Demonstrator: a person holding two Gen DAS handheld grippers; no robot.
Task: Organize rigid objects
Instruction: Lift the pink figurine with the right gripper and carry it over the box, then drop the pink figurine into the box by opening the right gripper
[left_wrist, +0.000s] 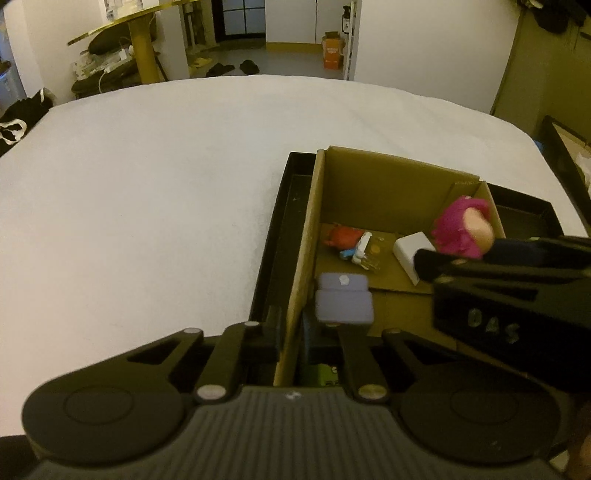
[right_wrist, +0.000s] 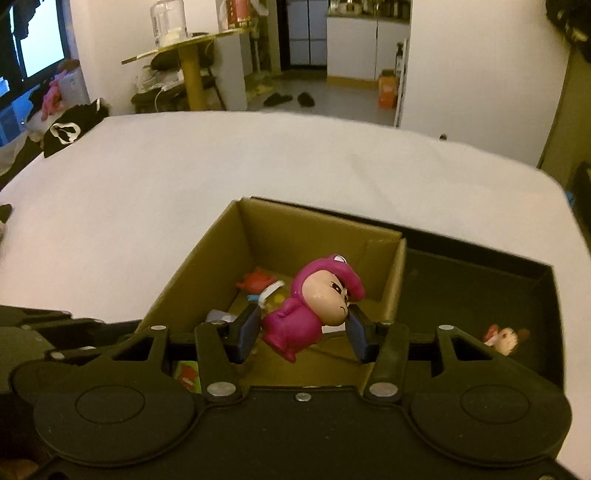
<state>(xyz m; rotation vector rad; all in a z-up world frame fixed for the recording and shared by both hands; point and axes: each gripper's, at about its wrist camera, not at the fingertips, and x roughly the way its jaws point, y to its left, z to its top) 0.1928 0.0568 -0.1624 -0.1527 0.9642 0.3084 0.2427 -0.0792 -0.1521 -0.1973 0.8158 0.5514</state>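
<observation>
Right hand-held gripper (right_wrist: 301, 334) pinching pink figurine (right_wrist: 314, 306) above cardboard box (right_wrist: 207, 266). Left hand-held gripper (left_wrist: 291, 332) pressed together on box's wall.

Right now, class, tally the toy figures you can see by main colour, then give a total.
Pink figure: 1
Red figure: 1
Blue-and-white figure: 1
White-and-red figure: 1
Total: 4
</observation>
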